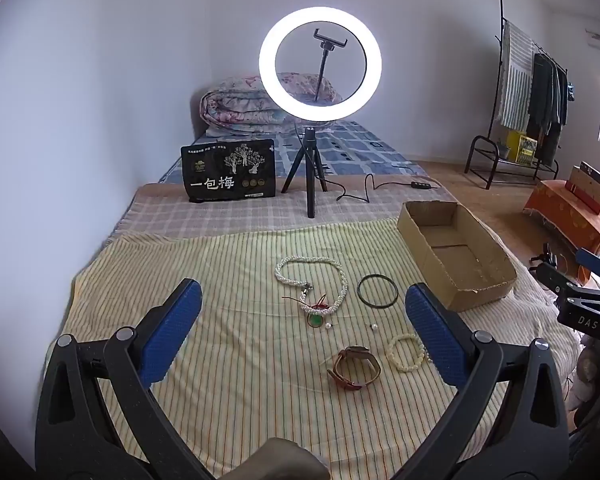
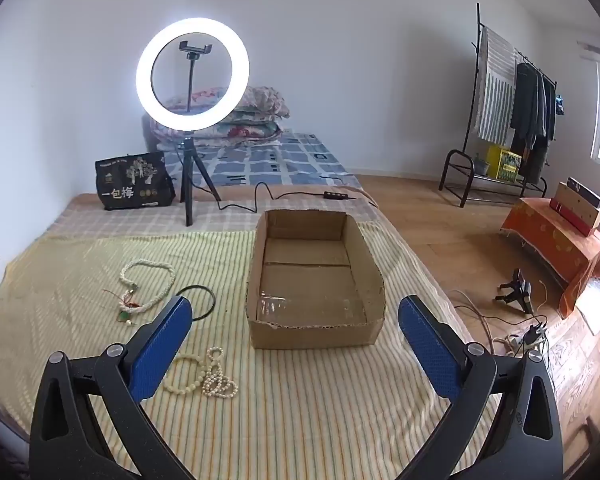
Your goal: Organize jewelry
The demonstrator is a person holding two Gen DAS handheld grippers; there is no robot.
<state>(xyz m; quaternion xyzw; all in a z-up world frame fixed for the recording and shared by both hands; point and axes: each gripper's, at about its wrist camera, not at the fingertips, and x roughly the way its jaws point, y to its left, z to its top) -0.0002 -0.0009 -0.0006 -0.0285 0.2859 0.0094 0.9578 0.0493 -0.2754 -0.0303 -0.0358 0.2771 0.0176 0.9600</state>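
Both tongs hang wide apart and hold nothing: the left tongs (image 1: 304, 332) above the jewelry, the right tongs (image 2: 296, 334) facing the cardboard box (image 2: 314, 334). The box sits on the striped cloth (image 2: 300, 420) of the bed, long axis running away from the camera, its open top up. Left of it lie a pearl necklace (image 1: 312, 280), a black bangle (image 1: 377, 291), a brown watch (image 1: 354, 368) and a cream bead bracelet (image 1: 406, 353), all apart from the box. Bare cloth spreads nearer the camera.
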